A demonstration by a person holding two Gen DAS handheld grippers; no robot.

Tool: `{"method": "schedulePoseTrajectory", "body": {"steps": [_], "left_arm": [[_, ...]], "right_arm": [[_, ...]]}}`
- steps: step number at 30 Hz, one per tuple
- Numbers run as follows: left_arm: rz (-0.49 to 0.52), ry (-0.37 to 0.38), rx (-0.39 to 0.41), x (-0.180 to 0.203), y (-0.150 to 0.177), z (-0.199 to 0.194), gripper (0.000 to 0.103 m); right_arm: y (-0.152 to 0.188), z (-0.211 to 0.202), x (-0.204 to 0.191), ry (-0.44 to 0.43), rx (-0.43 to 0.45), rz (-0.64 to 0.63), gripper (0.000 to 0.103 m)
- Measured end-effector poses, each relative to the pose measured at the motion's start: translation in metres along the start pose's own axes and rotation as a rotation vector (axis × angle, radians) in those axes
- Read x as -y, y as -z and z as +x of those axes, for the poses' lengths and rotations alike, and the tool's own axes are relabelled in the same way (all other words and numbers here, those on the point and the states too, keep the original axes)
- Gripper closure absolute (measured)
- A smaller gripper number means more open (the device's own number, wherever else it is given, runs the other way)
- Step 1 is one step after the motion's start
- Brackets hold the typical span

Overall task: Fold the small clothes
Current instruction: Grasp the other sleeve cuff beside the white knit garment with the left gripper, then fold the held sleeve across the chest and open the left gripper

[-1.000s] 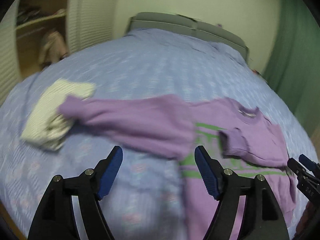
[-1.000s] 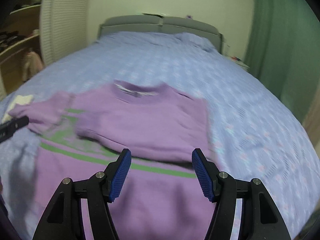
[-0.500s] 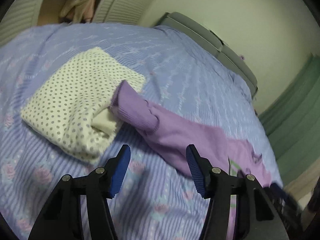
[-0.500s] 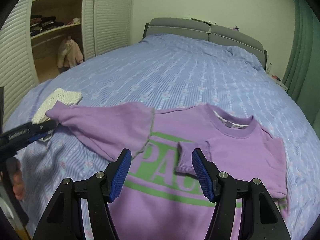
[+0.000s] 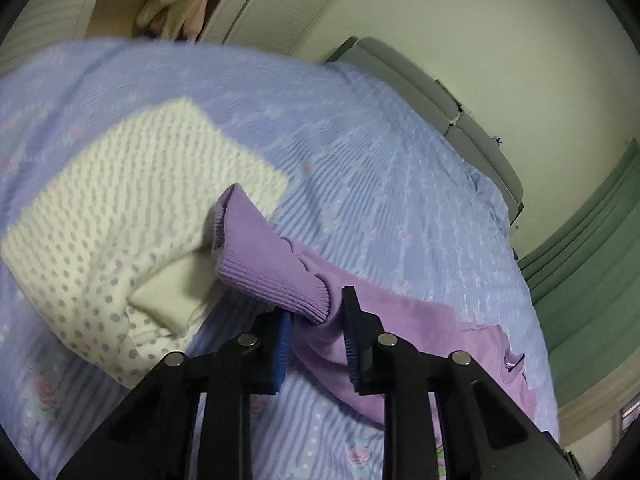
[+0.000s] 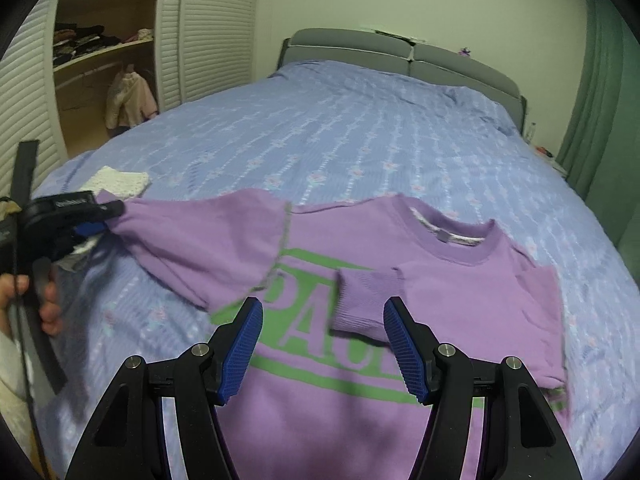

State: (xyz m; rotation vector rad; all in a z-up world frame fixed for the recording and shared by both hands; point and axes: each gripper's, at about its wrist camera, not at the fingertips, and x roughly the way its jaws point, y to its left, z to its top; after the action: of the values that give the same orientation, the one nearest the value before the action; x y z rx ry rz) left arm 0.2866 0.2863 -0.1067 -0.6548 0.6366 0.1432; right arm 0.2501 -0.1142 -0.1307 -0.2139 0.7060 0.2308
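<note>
A purple sweatshirt (image 6: pixel 360 360) with green lettering lies face up on the bed. Its right sleeve (image 6: pixel 368 300) is folded across the chest. Its left sleeve (image 6: pixel 208 236) stretches out to the left. My left gripper (image 5: pixel 316 320) is closed around that sleeve's ribbed cuff (image 5: pixel 272 256); it also shows at the left of the right wrist view (image 6: pixel 108 216). My right gripper (image 6: pixel 324 344) is open and empty above the chest, near the folded sleeve cuff.
A folded white dotted garment (image 5: pixel 112 216) lies under and beside the held cuff, at the bed's left edge. The blue patterned bedspread (image 6: pixel 360 136) stretches to a grey headboard (image 6: pixel 400 52). A wardrobe with shelves (image 6: pixel 100 60) stands left, a green curtain (image 6: pixel 600 100) right.
My left gripper moved forward onto the outstretched sleeve's cuff and closed on it. My right gripper stayed open and drifted slightly over the chest.
</note>
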Motion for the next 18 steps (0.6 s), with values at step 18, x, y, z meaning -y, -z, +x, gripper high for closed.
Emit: {"method": "schedulePoseTrajectory", "body": {"steps": [18], "left_arm": [[0.806,0.078,0.072,0.312,0.048,-0.047,0.082]], "right_arm": [[0.026,-0.050,0.142,0.139,0.060,0.145,0.040]]}}
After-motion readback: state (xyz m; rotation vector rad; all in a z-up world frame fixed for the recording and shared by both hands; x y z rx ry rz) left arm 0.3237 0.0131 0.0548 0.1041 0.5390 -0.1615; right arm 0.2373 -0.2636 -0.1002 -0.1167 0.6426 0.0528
